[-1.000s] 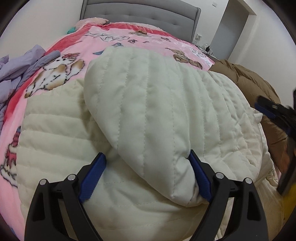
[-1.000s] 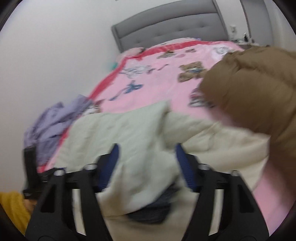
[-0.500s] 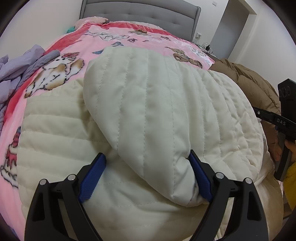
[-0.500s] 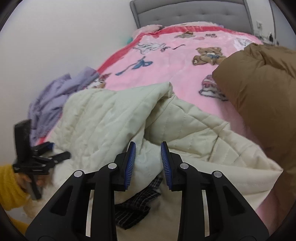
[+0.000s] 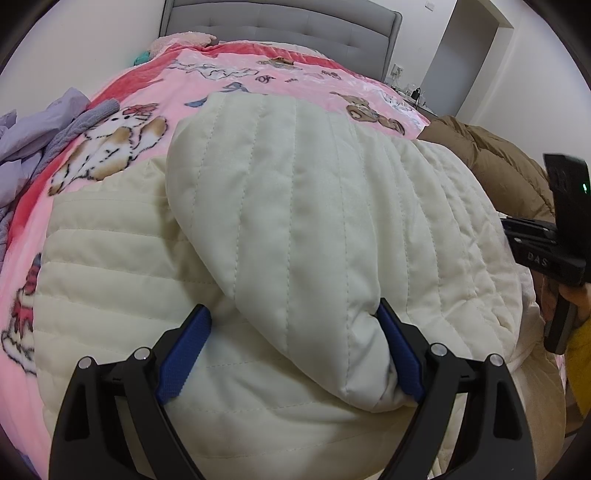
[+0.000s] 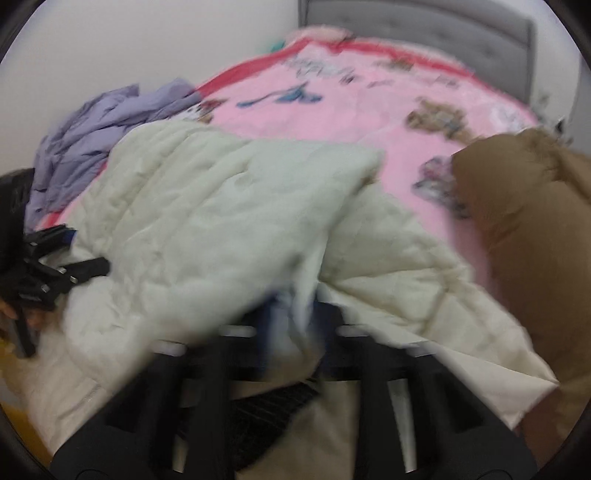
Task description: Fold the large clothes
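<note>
A cream quilted coat (image 5: 295,229) lies on the pink bed, one sleeve folded across its body toward me. My left gripper (image 5: 291,354) is open, its blue pads either side of the sleeve's cuff end, low over the coat. In the blurred right wrist view the coat (image 6: 207,229) fills the middle. My right gripper (image 6: 291,332) is shut on a fold of the coat's cream fabric near its front opening. A dark checked lining (image 6: 273,406) shows below the jaws. The right gripper's body (image 5: 554,236) shows at the right edge of the left wrist view.
A pink cartoon-print blanket (image 5: 258,77) covers the bed, with a grey headboard (image 5: 280,18) behind. A brown puffer jacket (image 5: 491,155) lies to the right, also in the right wrist view (image 6: 532,236). Lilac clothes (image 5: 33,133) are piled at the left edge. A doorway (image 5: 465,55) is back right.
My right gripper has closed from a narrow gap onto the coat's fabric and swung left, blurring its view. The left gripper and sleeve have stayed put.
</note>
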`<state>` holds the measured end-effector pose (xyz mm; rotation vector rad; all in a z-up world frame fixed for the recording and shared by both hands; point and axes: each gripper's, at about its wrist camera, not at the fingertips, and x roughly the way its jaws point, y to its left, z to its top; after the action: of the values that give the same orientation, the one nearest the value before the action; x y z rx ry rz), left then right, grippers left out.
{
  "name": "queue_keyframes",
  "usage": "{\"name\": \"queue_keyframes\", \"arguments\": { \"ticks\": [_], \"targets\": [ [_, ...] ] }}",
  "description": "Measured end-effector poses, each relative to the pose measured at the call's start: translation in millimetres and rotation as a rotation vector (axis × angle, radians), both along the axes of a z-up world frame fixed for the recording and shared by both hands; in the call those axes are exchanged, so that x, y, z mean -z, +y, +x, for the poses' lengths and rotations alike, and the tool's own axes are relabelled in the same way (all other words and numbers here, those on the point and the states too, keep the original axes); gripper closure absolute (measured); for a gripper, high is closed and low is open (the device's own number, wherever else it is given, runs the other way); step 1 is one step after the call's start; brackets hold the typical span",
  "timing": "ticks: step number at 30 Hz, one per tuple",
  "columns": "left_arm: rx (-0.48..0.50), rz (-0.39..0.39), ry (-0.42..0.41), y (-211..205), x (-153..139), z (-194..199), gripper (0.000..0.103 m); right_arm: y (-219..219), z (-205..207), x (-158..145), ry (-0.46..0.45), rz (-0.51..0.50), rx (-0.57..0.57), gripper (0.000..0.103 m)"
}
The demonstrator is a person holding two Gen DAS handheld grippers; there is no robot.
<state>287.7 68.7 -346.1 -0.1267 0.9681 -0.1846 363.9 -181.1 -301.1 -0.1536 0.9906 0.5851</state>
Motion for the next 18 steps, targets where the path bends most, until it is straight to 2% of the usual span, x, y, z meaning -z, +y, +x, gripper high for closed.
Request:
{"name": "queue_keyframes", "arguments": {
  "ticks": [2,3,5,6,8,10,13,16,18],
  "targets": [
    [-0.013,-0.001,-0.002,0.4,-1.2,-1.1,0.016,1.4,1.1,-6.9,0.009,-0.003,0.008,0.097],
    [-0.019,-0.003,-0.008,-0.3,-2.4,-2.0,0.016,-7.3,0.9,-19.5,0.021,0.055,0.044,0.097],
    [-0.044,-0.038,-0.029,0.2,-4.6,-6.9,0.016,-24.7,-6.6,-47.7,-0.034,0.127,0.096,0.098],
    [-0.053,-0.058,-0.036,-0.5,-5.6,-8.8,0.016,-27.3,-8.3,-54.5,-0.040,0.121,0.093,0.098],
    [-0.071,-0.080,-0.050,-3.5,-6.5,-12.1,0.016,-24.5,-10.5,-56.5,-0.041,0.031,0.088,0.098],
    [-0.077,-0.049,-0.051,-9.1,-5.6,-13.0,0.016,-25.5,-9.9,-44.8,0.005,-0.005,0.114,0.098],
    [-0.075,-0.058,-0.037,-7.7,-3.9,-10.5,0.016,-45.8,-4.1,-25.6,0.077,0.088,0.229,0.098],
    [-0.054,-0.061,-0.023,-6.8,-2.6,-5.1,0.016,-55.8,0.5,13.6,0.160,0.073,0.305,0.098],
    [-0.045,-0.060,-0.020,-6.1,-2.0,-3.0,0.016,-52.5,-3.3,27.3,0.153,0.053,0.305,0.098]
  ]
}}
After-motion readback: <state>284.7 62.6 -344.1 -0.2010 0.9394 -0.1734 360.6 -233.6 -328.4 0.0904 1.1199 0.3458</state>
